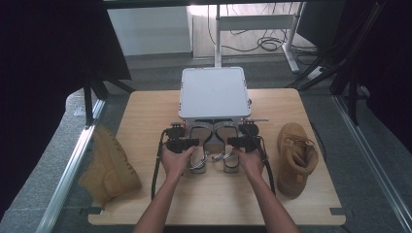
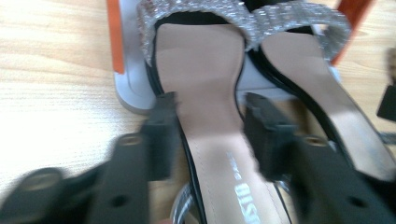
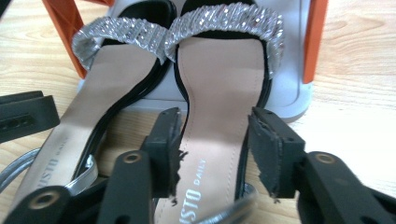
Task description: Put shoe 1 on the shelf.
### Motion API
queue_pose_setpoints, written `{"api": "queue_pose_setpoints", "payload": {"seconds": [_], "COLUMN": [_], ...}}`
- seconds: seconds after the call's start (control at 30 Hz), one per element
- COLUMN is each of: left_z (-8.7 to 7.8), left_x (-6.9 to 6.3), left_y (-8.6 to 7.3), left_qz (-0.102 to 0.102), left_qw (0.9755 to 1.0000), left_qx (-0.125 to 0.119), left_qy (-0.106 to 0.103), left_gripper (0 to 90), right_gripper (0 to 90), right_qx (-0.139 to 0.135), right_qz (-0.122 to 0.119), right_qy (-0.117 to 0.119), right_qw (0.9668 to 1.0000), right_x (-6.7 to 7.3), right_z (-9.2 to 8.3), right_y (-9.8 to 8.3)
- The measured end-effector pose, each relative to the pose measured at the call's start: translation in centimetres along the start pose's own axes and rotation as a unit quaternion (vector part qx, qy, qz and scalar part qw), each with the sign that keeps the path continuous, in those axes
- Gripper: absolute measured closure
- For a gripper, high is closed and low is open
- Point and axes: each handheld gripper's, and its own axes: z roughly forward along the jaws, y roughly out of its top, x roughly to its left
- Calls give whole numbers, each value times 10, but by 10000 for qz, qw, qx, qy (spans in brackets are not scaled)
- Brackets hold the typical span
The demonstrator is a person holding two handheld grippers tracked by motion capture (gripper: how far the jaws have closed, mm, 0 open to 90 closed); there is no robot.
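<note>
At the tabletop [image 1: 145, 111] centre, two rhinestone-strap sandals lie side by side, toes under the front edge of a grey box [image 1: 213, 92] on orange legs. The left gripper [image 2: 210, 135] straddles the left sandal [image 2: 205, 88], and the right gripper [image 3: 215, 144] straddles the right sandal [image 3: 219, 79]. Each jaw pair stands partly spread about the insole waist; pad contact cannot be confirmed. Risk: pads seated on the narrow sole edges may slip, letting a sandal pivot or drop. The straps may also snag the box edge on withdrawal. Tan boots [image 1: 296, 158] flank the work.
</note>
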Motion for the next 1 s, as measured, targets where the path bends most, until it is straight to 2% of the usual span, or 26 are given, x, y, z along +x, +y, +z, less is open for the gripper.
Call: {"api": "queue_pose_setpoints", "payload": {"seconds": [0.13,0.23,0.37,0.53,0.7,0.8,1.0], "left_z": [-10,-17,-27,-43,-55,-60,-63], "left_x": [5,8,14,20,24,25,30], "left_y": [-3,-7,-13,-25,-40,-50,-69], "left_qz": [158,236,343,509,646,764,809], "left_qw": [9998,9993,9986,9969,9954,9945,9942], "left_qx": [-17,32,10,-69,-151,-183,-217], "left_qy": [-122,-293,-405,-591,-697,-693,-672], "left_gripper": [730,795,839,877,879,853,767], "right_gripper": [667,728,809,858,857,852,796], "right_qx": [-195,-224,-302,-335,-319,-316,-230], "right_qz": [-166,-193,-263,-367,-406,-407,-585], "right_qy": [6,108,175,297,334,405,466], "right_qw": [9997,9995,9990,9983,9981,9979,9969], "right_x": [-4,-8,-14,-19,-25,-27,-28], "right_z": [-13,-20,-29,-37,-40,-41,-40], "right_y": [-4,-8,-17,-31,-45,-53,-71]}}
